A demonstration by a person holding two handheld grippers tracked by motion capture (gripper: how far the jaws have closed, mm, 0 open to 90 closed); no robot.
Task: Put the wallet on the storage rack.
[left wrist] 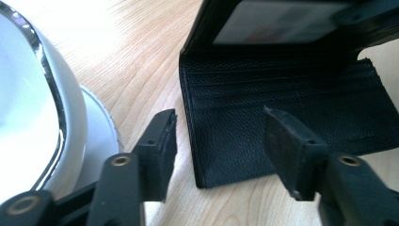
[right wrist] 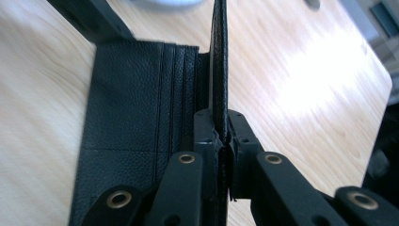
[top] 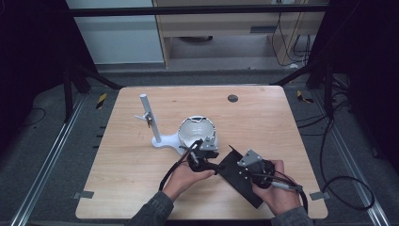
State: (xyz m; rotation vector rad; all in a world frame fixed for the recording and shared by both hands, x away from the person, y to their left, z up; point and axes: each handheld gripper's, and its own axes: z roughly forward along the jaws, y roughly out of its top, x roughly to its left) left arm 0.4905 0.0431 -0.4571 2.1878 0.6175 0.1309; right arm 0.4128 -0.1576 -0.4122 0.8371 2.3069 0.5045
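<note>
A black leather wallet lies open on the wooden table, near the front right. My right gripper is shut on one flap of the wallet and holds that flap upright on edge, while the card-slot half lies flat. In the right gripper view its jaws pinch the flap's lower edge. My left gripper is open, its fingers astride the near left corner of the flat half without touching it. A white bowl sits close on its left.
A white bowl stands mid-table on a white base, from which a white post rises with a small item hanging off it. A dark round hole marks the table's far side. Bare wood lies left and far right.
</note>
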